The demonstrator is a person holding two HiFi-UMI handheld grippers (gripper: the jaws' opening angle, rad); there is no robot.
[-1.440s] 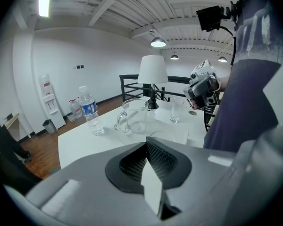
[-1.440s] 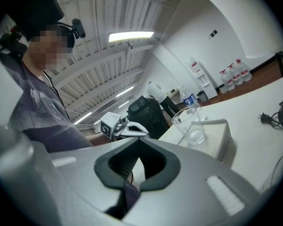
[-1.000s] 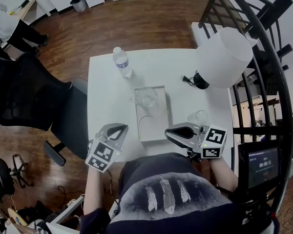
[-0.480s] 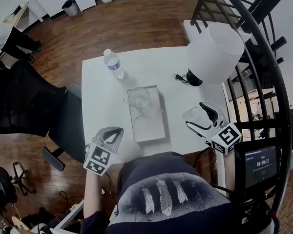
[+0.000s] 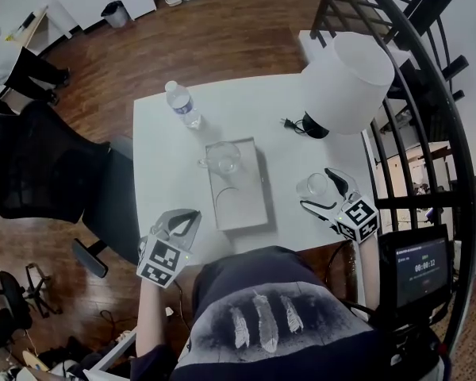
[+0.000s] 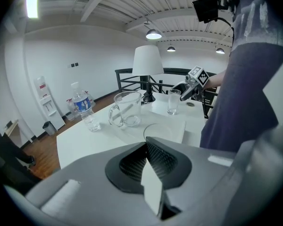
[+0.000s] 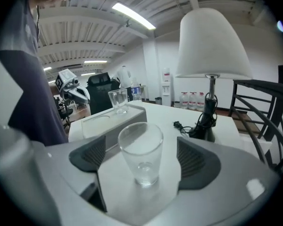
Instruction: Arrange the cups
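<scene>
A clear glass tumbler (image 5: 315, 186) stands on the white table, right of a white tray (image 5: 246, 205). My right gripper (image 5: 318, 189) sits low around it, jaws opening. In the right gripper view the tumbler (image 7: 141, 151) stands upright between the two pads with a gap on each side. A glass mug (image 5: 222, 157) with a handle stands on the tray's far end and is also seen in the left gripper view (image 6: 125, 108). My left gripper (image 5: 187, 217) hovers at the table's near-left edge, shut and empty (image 6: 149, 148).
A water bottle (image 5: 182, 105) stands at the table's far left. A lamp (image 5: 346, 73) with a white shade and its cable (image 5: 292, 125) occupy the far right. A black railing (image 5: 428, 133) runs close along the right side, and an office chair (image 5: 55, 165) stands left of the table.
My right gripper swung from in front of my body out to the right and down, its jaws opened, and it now straddles the tumbler. The left gripper stayed put.
</scene>
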